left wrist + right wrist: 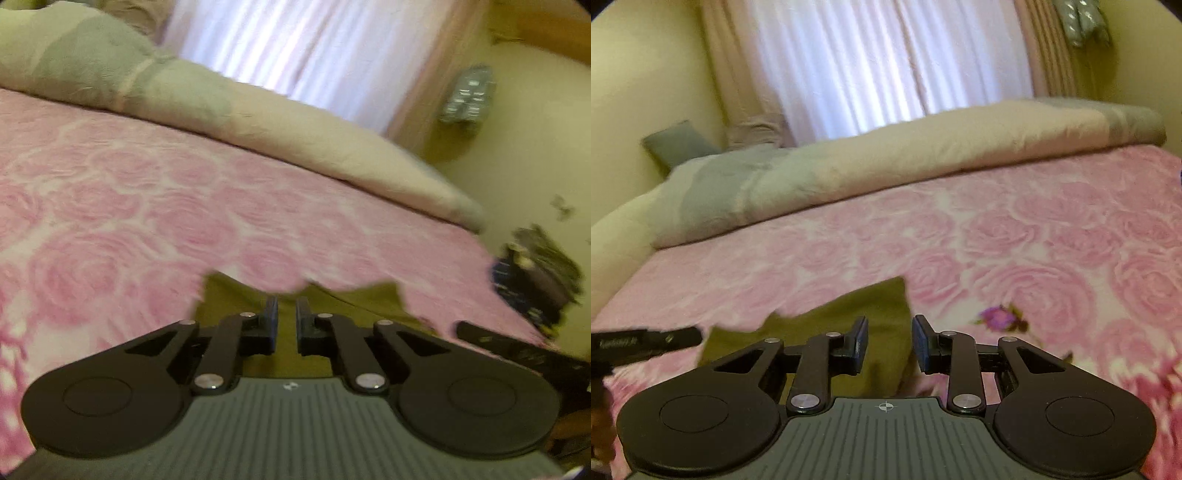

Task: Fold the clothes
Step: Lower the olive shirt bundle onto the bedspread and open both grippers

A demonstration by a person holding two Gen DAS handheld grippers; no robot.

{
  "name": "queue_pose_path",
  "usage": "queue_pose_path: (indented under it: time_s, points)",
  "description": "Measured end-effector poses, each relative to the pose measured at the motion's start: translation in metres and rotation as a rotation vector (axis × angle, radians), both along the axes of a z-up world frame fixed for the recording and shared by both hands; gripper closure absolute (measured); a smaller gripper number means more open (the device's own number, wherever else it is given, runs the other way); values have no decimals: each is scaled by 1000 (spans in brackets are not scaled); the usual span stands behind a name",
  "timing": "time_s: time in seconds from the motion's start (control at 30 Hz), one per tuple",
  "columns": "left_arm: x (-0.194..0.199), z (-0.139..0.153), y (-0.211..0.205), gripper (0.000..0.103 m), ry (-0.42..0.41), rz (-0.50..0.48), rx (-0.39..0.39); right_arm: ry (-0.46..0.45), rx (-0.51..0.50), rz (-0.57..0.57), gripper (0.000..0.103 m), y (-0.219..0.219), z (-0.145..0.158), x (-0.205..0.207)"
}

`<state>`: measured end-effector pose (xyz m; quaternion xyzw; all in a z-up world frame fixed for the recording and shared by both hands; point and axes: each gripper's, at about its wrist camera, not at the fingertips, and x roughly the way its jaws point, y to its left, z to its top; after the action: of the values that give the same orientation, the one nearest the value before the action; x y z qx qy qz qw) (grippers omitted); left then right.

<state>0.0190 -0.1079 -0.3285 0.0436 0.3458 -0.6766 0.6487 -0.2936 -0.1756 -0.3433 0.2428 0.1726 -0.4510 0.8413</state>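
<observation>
An olive-green garment lies bunched on the pink rose blanket, right under both grippers. My left gripper has its jaws nearly together, with olive cloth filling the narrow gap. In the right wrist view the garment rises in a fold between the fingers of my right gripper, whose jaws stand partly closed on that thick fold. The other tool shows as a black bar at each view's edge: the right gripper and the left gripper. The rest of the garment is hidden below the grippers.
A rolled beige and grey duvet lies along the far side of the bed under a white curtain. A grey pillow leans on the wall. Dark clutter sits beyond the bed's right edge. A small purple flower print marks the blanket.
</observation>
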Motion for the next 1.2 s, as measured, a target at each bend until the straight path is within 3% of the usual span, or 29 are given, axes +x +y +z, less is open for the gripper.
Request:
queue_pose_path:
  time_s: [0.17, 0.3, 0.5, 0.6, 0.7, 0.83, 0.93, 1.1, 1.2]
  points:
    - [-52, -14, 16, 98, -90, -104, 57, 104, -54, 98, 72, 50, -16, 15]
    - [-73, -36, 10, 97, -227, -81, 114, 208, -26, 134, 72, 50, -47, 31]
    - [-80, -43, -2, 98, -299, -72, 149, 261, 44, 169, 72, 32, -50, 45]
    - [-78, -36, 5, 98, -258, -36, 144, 257, 56, 177, 72, 31, -48, 42]
    - [-74, -19, 24, 97, -255, -13, 114, 196, 63, 132, 72, 37, -36, 27]
    - [-65, -5, 46, 98, -266, 35, 96, 151, -2, 107, 72, 59, -12, 15]
    - [-58, -10, 48, 98, -280, 69, 128, 139, -12, 119, 72, 66, -10, 19]
    - [-52, -23, 44, 97, -278, 93, 201, 200, 39, 118, 72, 56, -36, 32]
    - [-52, -17, 48, 96, -268, 102, 208, 199, 42, 107, 72, 57, -25, 28]
